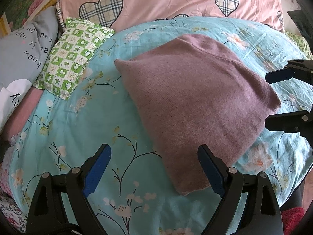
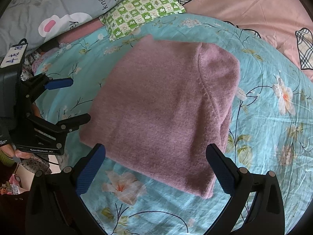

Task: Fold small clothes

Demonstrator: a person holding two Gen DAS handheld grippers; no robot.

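Here the mauve knitted garment (image 1: 197,105) is lying folded into a compact rectangle on the turquoise floral quilt (image 1: 78,129), with both tools hovering above it and gripping nothing. The left gripper (image 1: 154,168) is standing wide open, its right blue pad over the garment's near corner and its left one over bare quilt. The right gripper (image 2: 156,168) is likewise gaping, its fingers straddling the garment's near edge. Each tool is showing at the side of the other's view, just beside the fold but apart from it. Beyond the quilt a green checked pillow (image 1: 72,56) is resting against a grey pillow with lettering (image 1: 33,49), and a pink duvet with plaid hearts (image 1: 166,0) is covering the far side.
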